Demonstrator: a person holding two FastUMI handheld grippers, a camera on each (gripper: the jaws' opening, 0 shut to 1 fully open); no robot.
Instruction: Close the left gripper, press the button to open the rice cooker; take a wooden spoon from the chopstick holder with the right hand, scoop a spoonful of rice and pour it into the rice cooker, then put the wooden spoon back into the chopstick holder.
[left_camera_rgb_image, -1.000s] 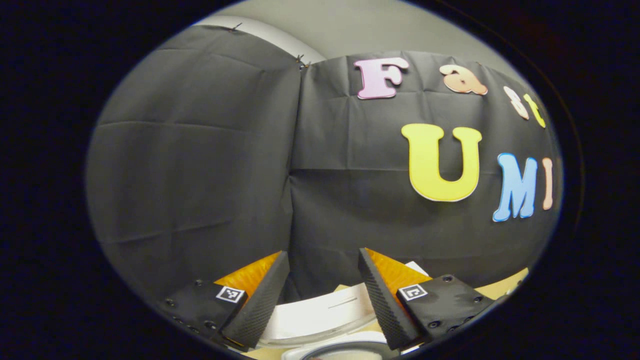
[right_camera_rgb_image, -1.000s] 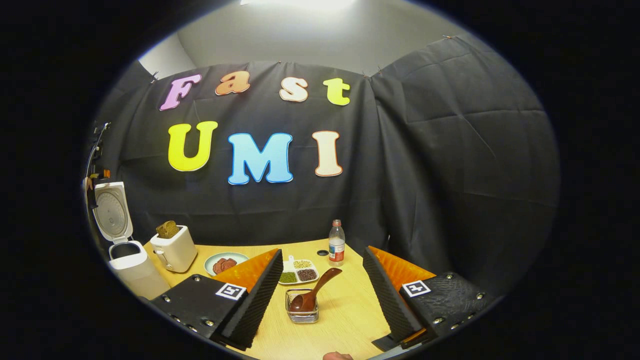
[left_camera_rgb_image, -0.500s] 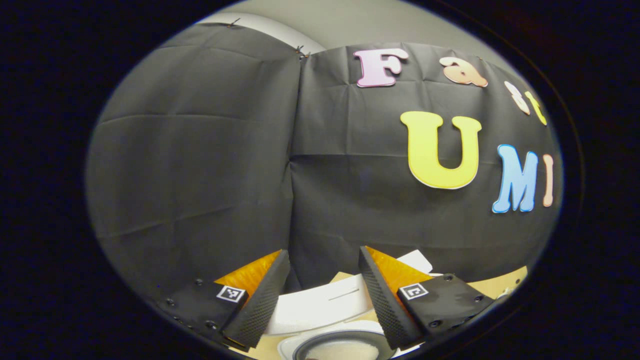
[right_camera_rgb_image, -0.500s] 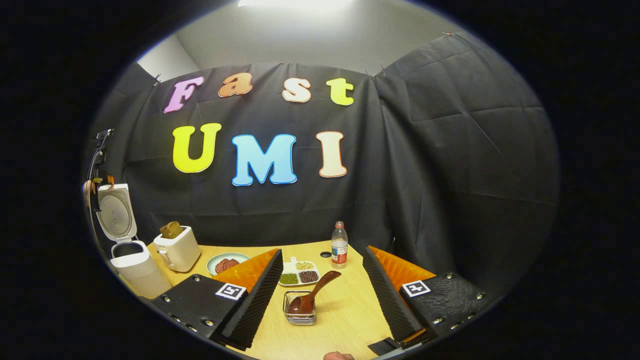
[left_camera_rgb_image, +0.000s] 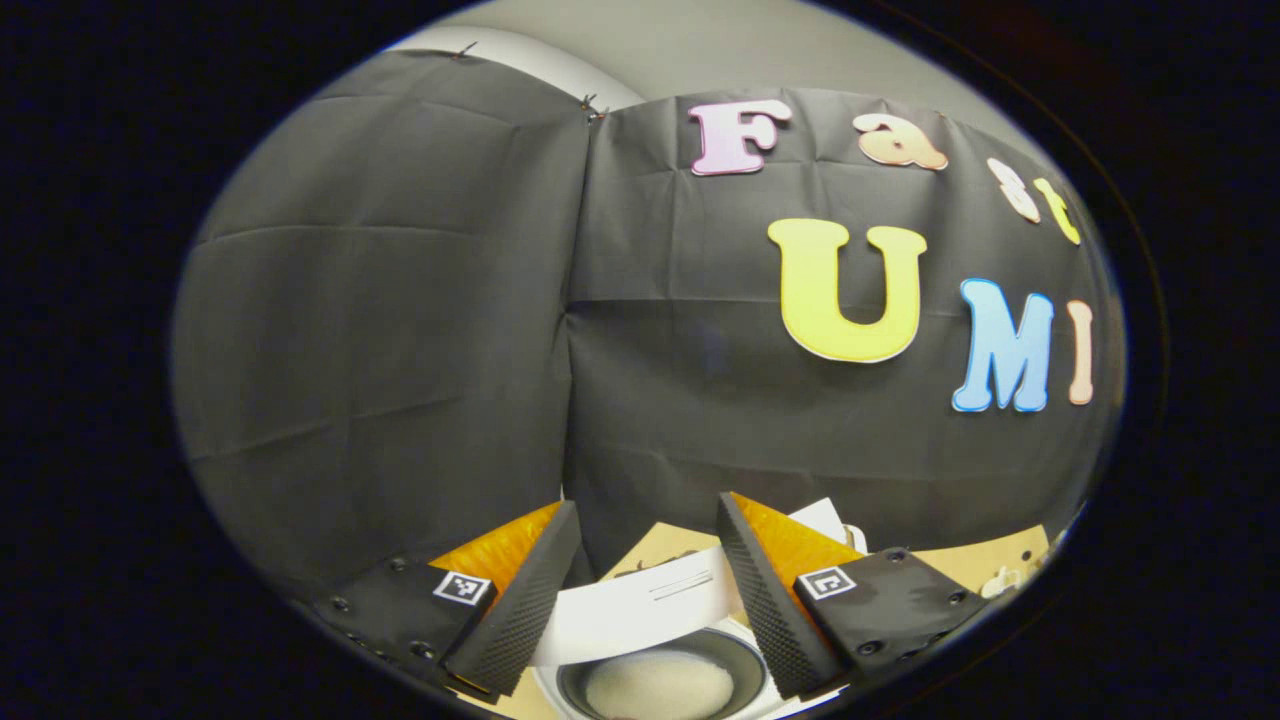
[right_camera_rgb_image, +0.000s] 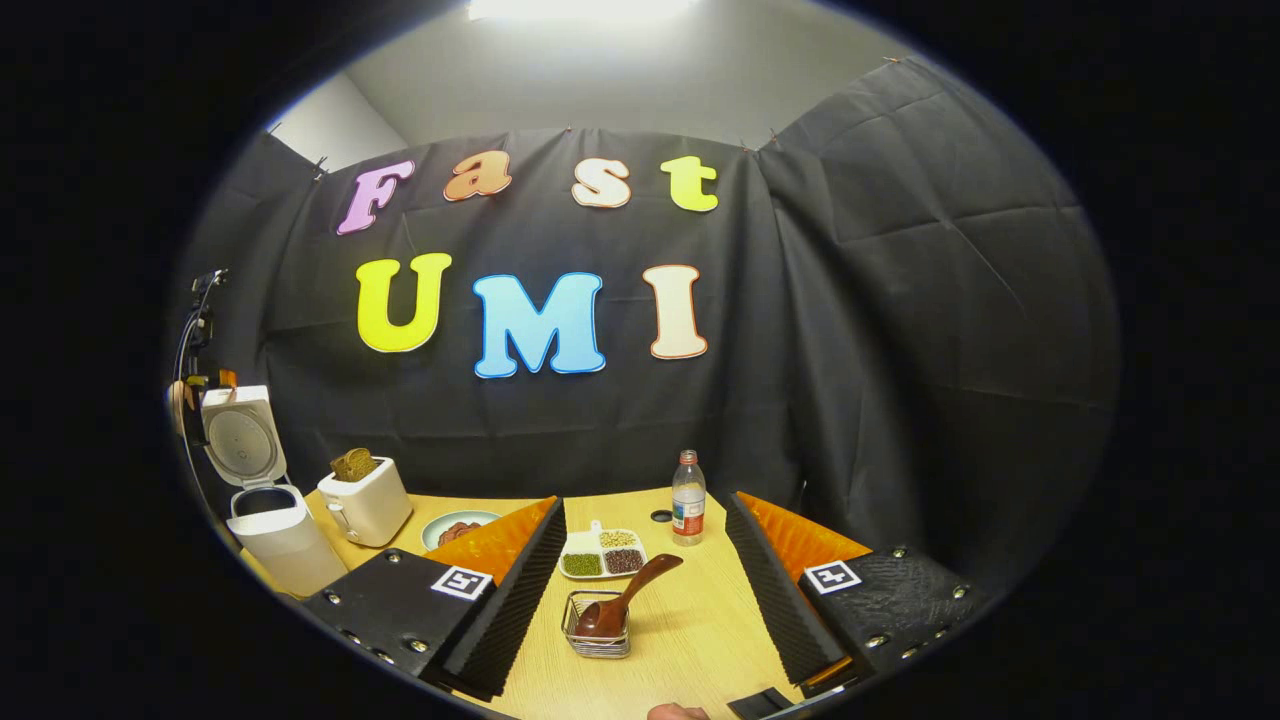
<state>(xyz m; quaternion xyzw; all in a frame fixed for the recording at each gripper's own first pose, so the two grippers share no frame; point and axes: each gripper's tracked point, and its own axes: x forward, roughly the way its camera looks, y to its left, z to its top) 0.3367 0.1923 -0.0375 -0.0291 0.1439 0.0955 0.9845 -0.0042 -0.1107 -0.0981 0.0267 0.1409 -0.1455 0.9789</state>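
— Since a second ago, what has shifted?

— Left gripper (left_camera_rgb_image: 640, 600) has tipped downward: the rice cooker's (right_camera_rgb_image: 275, 520) dark inner pot (left_camera_rgb_image: 660, 680), barely in sight before, now shows between its fingers with a pale layer of rice in the bottom. In the right gripper view the table (right_camera_rgb_image: 690, 640) has slid a little lower and the wooden spoon (right_camera_rgb_image: 625, 600) sits nearer.

— Go across the table for me, left to right.

— One white rice cooker at the far left, lid (right_camera_rgb_image: 243, 440) standing up open. Then one white toaster (right_camera_rgb_image: 368, 500) with a slice of bread in its slot. One plate (right_camera_rgb_image: 455, 527) with reddish-brown food. One white divided dish (right_camera_rgb_image: 603, 555) holding three heaps: yellowish, green and dark. One clear bottle (right_camera_rgb_image: 688, 510), upright, with a small dark cap lying just beside it.

— And the spoon?

— One spoon, bowl down in the wire chopstick holder (right_camera_rgb_image: 597, 628), which stands near the front between the right gripper's (right_camera_rgb_image: 645, 600) fingers. Its handle leans up and to the right, toward the bottle.

— The fingers?

— Both pairs are spread wide with nothing between them.
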